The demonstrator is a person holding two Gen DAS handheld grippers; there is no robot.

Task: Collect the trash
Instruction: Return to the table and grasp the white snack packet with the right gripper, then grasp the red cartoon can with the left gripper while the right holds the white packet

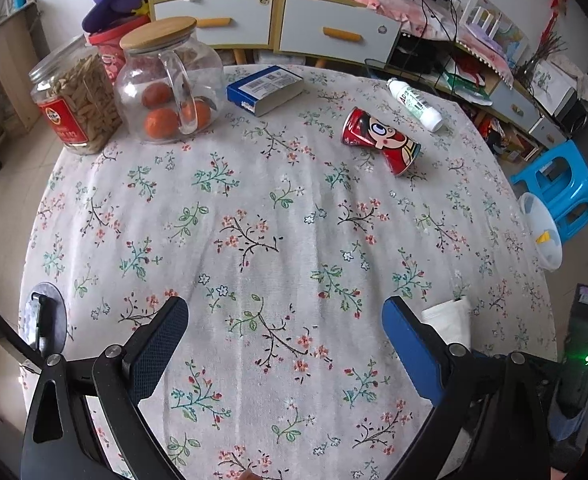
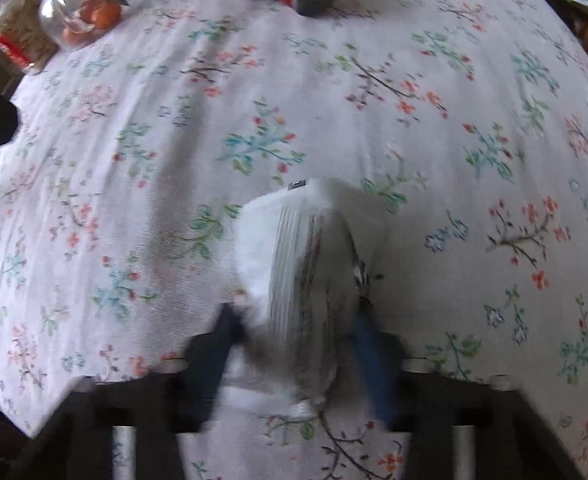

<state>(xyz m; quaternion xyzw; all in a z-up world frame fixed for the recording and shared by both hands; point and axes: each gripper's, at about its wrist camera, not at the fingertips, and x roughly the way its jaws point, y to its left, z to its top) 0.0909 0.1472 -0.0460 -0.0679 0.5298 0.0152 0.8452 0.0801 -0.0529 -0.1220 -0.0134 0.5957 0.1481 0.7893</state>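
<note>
Fingers of the right gripper (image 2: 294,344) are pressed onto a crumpled white wrapper (image 2: 306,264) near the bench (image 1: 254,200) edge; left gripper (image 1: 284,344) fingers are spread wide, empty, over open cloth. Can (image 1: 380,140) lies far off.

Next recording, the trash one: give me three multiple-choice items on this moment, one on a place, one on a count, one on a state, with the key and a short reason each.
1. Where does the red cartoon can lie?
A. on the floral tablecloth
B. in the lidded glass jar
C. on the blue stool

2. How many oranges are in that jar?
A. one
B. three
C. six

3. What is the right gripper doing?
A. standing open over bare cloth
B. closed on a white wrapper
C. holding the blue box

Key: 1 A, the can lies on its side on the cloth. 2 B, three show through the glass. 3 B, the wrapper sits pinched between its fingers.
</note>
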